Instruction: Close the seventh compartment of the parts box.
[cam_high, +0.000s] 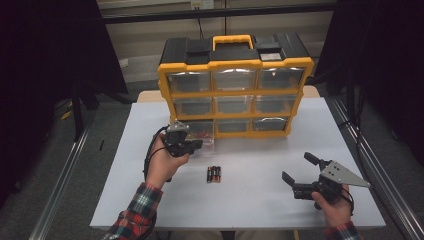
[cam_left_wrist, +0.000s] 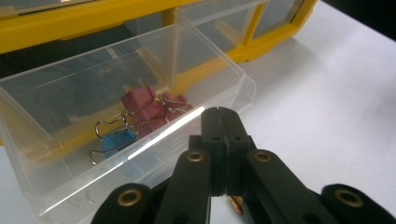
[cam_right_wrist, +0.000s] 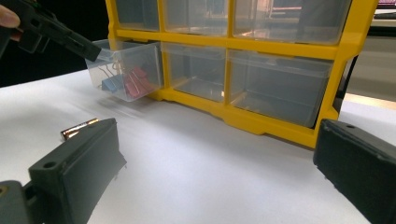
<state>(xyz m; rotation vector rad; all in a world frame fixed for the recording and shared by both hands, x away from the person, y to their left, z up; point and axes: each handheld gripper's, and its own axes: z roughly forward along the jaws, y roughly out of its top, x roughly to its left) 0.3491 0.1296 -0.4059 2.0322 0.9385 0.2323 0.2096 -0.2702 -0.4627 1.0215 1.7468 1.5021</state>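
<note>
drawer (cam_left_wrist: 116, 93): clear, pulled out of organizer (cam_high: 235, 82) bottom-left slot, held binder clips (cam_left_wrist: 140, 116)
left claw (cam_left_wrist: 219, 116): clenched, tips at drawer's front rim
right claw (cam_high: 299, 172): released, empty, low over counter (cam_high: 260, 195)
batteries (cam_high: 214, 174): lay on counter between claws

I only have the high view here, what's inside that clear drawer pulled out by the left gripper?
Observer: The drawer holds binder clips, red ones and a blue one, seen in the left gripper view.
Operator: Is the left gripper gripping the drawer?
Observer: Its jaws are shut; the left gripper sits at the drawer's front wall, and I cannot tell if it pinches the rim.
Operator: And the right gripper?
Observer: The right gripper is open with nothing between its jaws, facing the yellow organizer.
Operator: Anything near it on the table?
Observer: The batteries lie just beyond one of its jaws.
</note>
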